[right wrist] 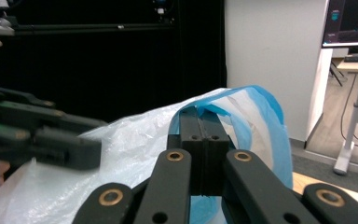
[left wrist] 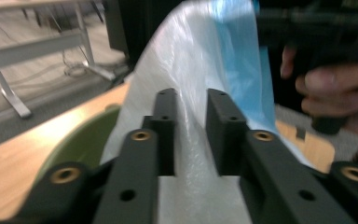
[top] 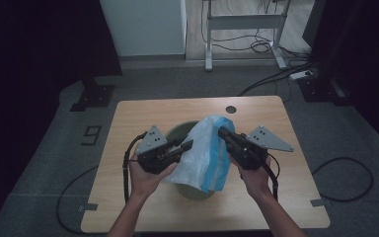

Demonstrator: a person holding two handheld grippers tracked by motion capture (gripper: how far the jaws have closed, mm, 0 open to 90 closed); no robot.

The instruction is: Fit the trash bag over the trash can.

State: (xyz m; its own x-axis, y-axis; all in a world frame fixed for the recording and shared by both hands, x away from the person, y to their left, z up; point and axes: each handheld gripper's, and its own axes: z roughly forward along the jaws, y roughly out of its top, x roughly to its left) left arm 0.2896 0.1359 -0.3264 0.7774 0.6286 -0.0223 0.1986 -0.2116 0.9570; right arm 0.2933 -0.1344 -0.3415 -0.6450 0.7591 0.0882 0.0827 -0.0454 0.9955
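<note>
A white and blue plastic bag [top: 205, 148] stands bunched up out of a round green bucket [top: 176, 133] in the middle of the wooden table [top: 138, 116]. My left gripper [top: 188, 144] reaches in from the left. In the left gripper view its jaws [left wrist: 192, 100] stand narrowly apart with a fold of the white film [left wrist: 191, 154] pressed between them. My right gripper [top: 222, 132] holds the bag's top from the right. Its jaws [right wrist: 200, 112] are together, pinching the blue rim [right wrist: 261, 100]. The bucket's green rim [left wrist: 84, 144] shows beside the left jaws.
A round hole [top: 231, 109] sits near the table's far edge. Cables [top: 345, 177] lie on the grey floor on the right, and a white desk frame [top: 242, 22] stands behind. Black stand feet [top: 94, 96] flank the table at the back.
</note>
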